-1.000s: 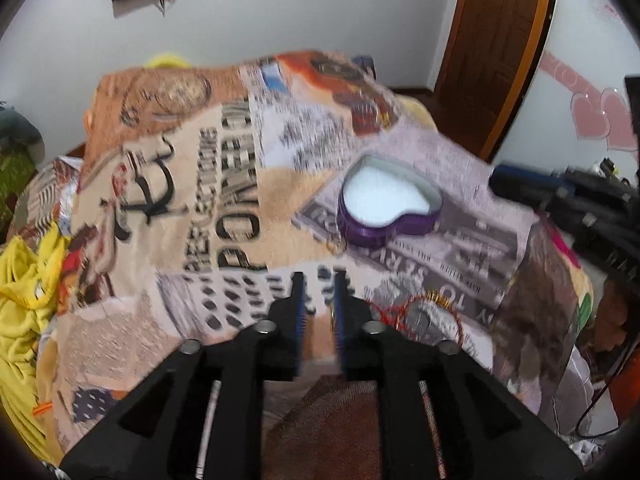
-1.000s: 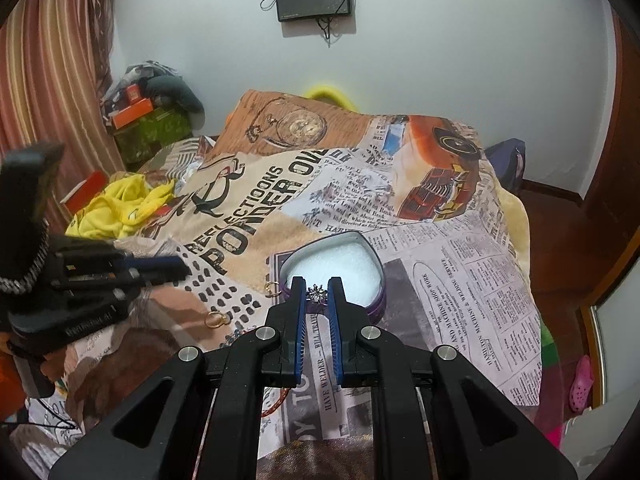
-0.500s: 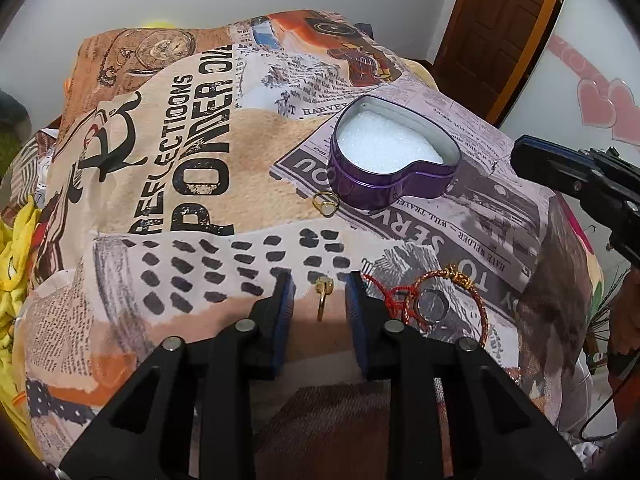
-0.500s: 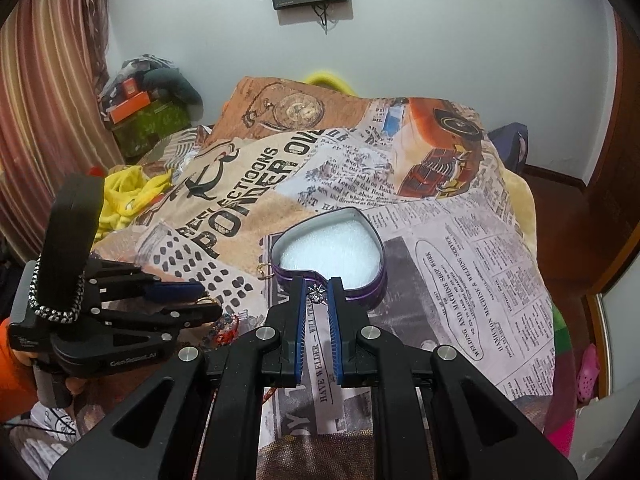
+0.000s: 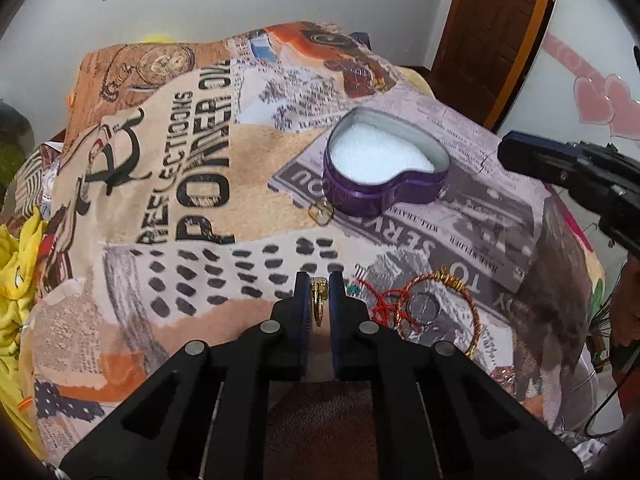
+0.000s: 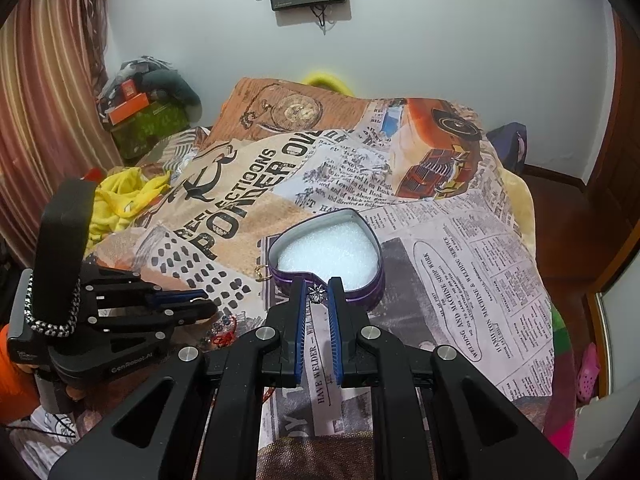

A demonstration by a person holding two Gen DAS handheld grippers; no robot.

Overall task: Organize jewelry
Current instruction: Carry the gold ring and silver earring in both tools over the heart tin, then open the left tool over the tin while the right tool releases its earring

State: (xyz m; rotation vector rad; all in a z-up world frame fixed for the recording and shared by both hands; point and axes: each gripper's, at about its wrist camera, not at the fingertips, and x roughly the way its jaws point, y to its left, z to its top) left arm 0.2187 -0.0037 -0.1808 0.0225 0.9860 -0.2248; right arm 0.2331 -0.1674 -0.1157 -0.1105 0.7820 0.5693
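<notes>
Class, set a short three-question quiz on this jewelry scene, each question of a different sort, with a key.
1. True or false: the heart-shaped tin already holds jewelry.
2. What does the left gripper pinch? A) gold ring B) red bangle C) coin
3. Fill in: the right gripper holds a small silver ____ near the tin's rim.

Key: 1 false; 2 A; 3 charm.

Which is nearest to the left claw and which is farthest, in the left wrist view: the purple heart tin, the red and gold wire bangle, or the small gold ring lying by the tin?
1. The red and gold wire bangle, just right of the left claw.
2. The small gold ring, straight ahead, beside the tin's near wall.
3. The purple heart tin, ahead and to the right.
</notes>
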